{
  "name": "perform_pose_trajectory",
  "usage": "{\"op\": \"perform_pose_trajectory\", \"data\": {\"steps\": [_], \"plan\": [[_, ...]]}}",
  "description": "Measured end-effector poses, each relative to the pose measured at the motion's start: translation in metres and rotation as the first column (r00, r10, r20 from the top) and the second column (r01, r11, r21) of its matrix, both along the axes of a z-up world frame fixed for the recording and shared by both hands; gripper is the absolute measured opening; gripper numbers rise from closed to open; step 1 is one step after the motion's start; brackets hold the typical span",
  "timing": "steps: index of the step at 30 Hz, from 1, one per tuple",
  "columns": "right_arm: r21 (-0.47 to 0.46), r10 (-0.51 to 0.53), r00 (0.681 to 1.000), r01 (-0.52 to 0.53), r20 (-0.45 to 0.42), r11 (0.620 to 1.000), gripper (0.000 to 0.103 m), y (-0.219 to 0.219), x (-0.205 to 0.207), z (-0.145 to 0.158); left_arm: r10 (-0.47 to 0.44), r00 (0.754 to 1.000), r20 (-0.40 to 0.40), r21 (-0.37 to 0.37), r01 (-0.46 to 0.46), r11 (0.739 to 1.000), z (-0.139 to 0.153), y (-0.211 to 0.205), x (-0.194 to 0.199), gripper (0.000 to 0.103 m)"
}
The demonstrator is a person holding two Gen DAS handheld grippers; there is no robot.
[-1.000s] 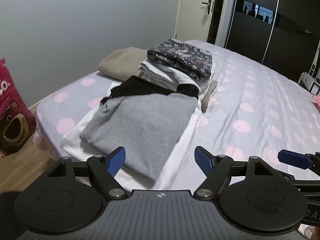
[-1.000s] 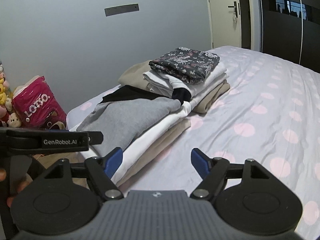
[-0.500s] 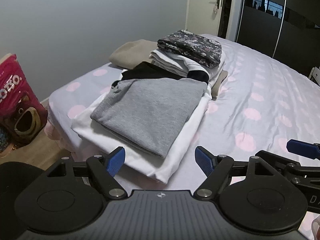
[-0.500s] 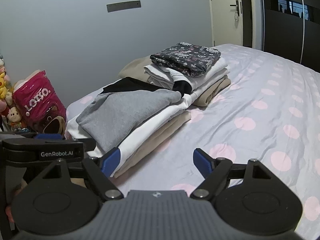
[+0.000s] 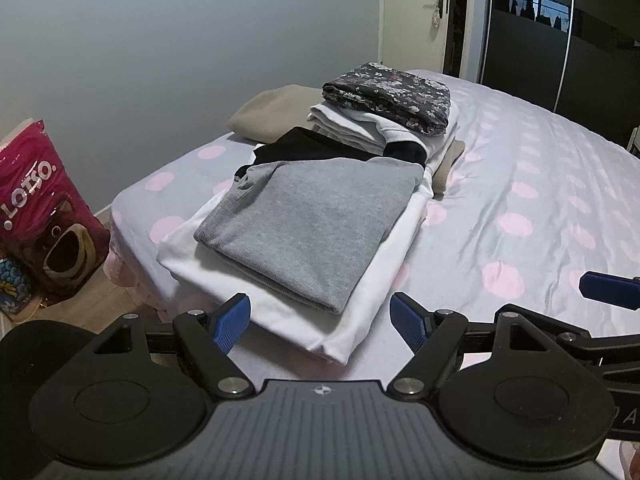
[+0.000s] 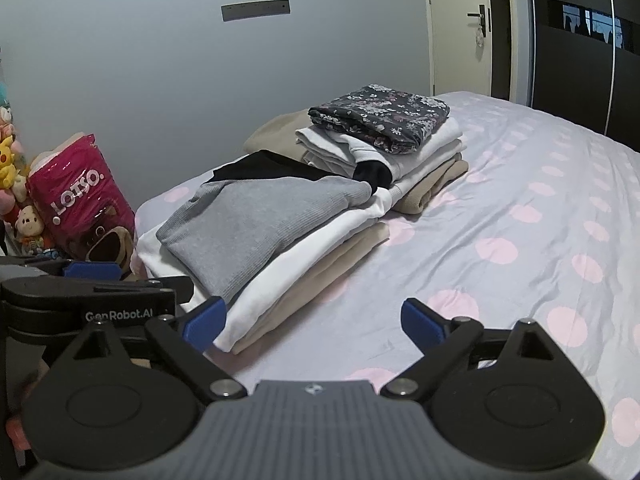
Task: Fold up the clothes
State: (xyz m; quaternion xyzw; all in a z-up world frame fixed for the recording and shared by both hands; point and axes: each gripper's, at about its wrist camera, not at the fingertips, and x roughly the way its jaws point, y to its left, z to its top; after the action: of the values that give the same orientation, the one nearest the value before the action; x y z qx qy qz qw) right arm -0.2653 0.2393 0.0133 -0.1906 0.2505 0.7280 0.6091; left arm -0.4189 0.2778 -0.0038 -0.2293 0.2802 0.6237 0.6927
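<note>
**Both grippers pulled back from the folded stack, nothing held**

Compared with one second ago, both views sit a little farther from the clothes, and more of the white layer's near edge shows in front of the left gripper (image 5: 320,322). Its blue pads stand well apart with nothing between them. The right gripper (image 6: 314,320) is opening its jaws at this moment, and they are also empty.

The grey sweater (image 5: 312,224) lies folded on top of a white garment (image 5: 360,320), with a beige layer (image 6: 320,276) under that. This pile is straight ahead of the left gripper and just beyond its fingertips; from the right gripper it lies ahead and to the left. Its long axis runs away from the grippers, slightly toward the right. The left hand looks nearer to it, so I judge any next touch on this pile would fall to that side.

Behind the pile, touching it, is a second stack topped by a dark floral garment (image 5: 388,96).

All rests on a bed (image 5: 520,184) with a lilac sheet and pink dots. Left of the bed stands a pink bag (image 5: 36,208) on the wooden floor, and a grey wall (image 5: 160,60) is behind.
</note>
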Motion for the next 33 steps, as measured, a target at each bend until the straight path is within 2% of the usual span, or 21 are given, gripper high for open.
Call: {"op": "perform_pose_trajectory", "data": {"steps": [5,19,33], "plan": [[-0.029,-0.026,0.999,0.025,-0.047,0.999,0.095,0.0030,0.0063,-0.0029,-0.001,1.000,-0.001,-0.008,0.001,1.000,-0.0004,-0.0011,0.0011,0.076],[-0.026,-0.030,1.000,0.030,-0.005,0.999,0.095,0.0047,0.0040,-0.0055,0.000,1.000,-0.009,-0.027,0.000,1.000,-0.0038,-0.0003,0.0020,0.076],[-0.033,-0.026,1.000,0.026,-0.009,0.999,0.095,0.0041,0.0049,-0.0071,0.004,1.000,-0.005,-0.041,-0.004,0.999,-0.0050,-0.0005,0.0027,0.076]]}}
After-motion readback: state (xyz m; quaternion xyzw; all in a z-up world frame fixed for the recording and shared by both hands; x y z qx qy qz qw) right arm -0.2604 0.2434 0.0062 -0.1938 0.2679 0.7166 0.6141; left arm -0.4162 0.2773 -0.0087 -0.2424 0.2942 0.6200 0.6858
